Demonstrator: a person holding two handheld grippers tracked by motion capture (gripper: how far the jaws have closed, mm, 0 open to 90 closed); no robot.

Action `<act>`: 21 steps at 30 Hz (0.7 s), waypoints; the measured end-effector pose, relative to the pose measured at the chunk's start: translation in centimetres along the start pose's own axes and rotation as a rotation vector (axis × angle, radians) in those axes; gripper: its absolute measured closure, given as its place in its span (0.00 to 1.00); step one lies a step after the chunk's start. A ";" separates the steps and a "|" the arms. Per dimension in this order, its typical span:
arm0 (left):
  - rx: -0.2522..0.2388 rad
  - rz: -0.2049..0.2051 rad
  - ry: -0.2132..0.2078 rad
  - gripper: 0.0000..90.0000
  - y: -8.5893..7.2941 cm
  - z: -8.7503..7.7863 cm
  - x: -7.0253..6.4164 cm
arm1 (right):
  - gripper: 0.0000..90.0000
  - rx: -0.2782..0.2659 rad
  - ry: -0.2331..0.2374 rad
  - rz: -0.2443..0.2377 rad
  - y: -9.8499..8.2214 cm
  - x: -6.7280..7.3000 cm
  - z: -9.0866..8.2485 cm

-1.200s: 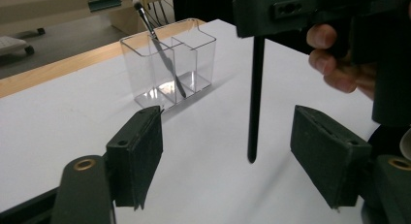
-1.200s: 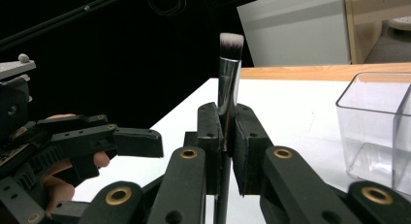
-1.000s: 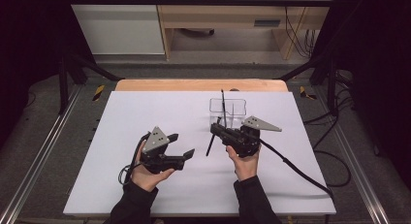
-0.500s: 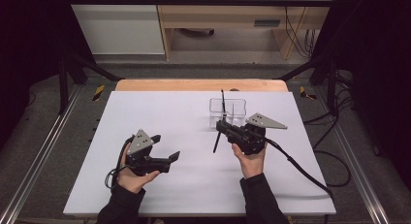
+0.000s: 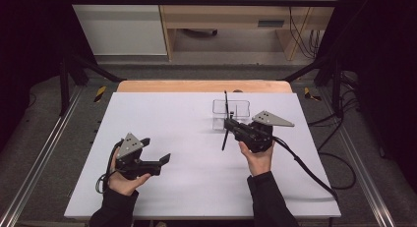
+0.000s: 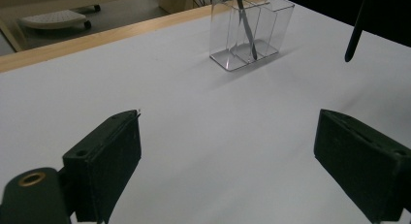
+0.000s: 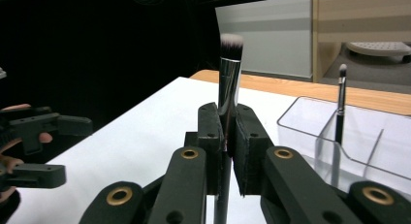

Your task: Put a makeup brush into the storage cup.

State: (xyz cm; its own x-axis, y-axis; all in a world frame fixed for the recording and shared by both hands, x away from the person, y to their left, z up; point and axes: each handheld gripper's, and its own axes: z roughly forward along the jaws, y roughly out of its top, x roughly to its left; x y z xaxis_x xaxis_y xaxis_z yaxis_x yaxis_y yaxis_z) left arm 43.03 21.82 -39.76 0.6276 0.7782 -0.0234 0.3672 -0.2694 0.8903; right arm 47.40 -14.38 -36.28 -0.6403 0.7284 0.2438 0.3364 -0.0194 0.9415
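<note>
Beside the clear organizer [image 5: 231,114], on its near side, we see the right gripper [image 5: 230,125] with its jaws clamped tight on a makeup brush [image 5: 225,136]. In the right gripper view the brush's [image 7: 229,83] silver ferrule and bristle tip rise straight above the closed pads [image 7: 213,136], while its dark handle drops below them. From above, the brush stands about upright, its lower end hanging over the white table [image 5: 187,114] just in front of the organizer. The right hand [image 5: 257,156] holds that gripper from the near side, forearm coming in from the bottom edge, jaws pointing left across the table.

Well to the left of the organizer and nearer the person, the left gripper [image 5: 158,151] has its jaws spread wide; they have just been opening, with nothing between them but bare table. Its own view shows both pads [image 6: 111,161] far apart. The left hand [image 5: 123,175] cradles it low over the table, jaws aimed toward the organizer [image 6: 249,32], where a second, thinner brush [image 6: 246,27] leans in a compartment.
</note>
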 end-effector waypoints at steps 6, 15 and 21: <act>0.008 -0.001 0.015 0.09 -0.2 -0.3 0.6 | 0.93 0.000 -0.024 -0.008 0.5 -0.7 0.1; 0.015 -0.009 0.029 0.09 -0.5 -0.5 1.1 | 0.93 0.001 -0.066 -0.001 1.2 -2.0 0.5; 0.015 -0.017 0.036 0.09 -0.6 -0.6 1.4 | 0.93 -0.002 -0.095 -0.004 1.7 -2.7 0.6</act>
State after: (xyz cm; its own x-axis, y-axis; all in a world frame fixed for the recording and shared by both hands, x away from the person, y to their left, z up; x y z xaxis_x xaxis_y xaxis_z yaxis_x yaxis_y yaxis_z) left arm 43.30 23.35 -40.04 0.5964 0.8024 -0.0214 0.3880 -0.2648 0.8828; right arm 50.16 -15.99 -35.50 -0.5731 0.7902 0.2169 0.3326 -0.0176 0.9429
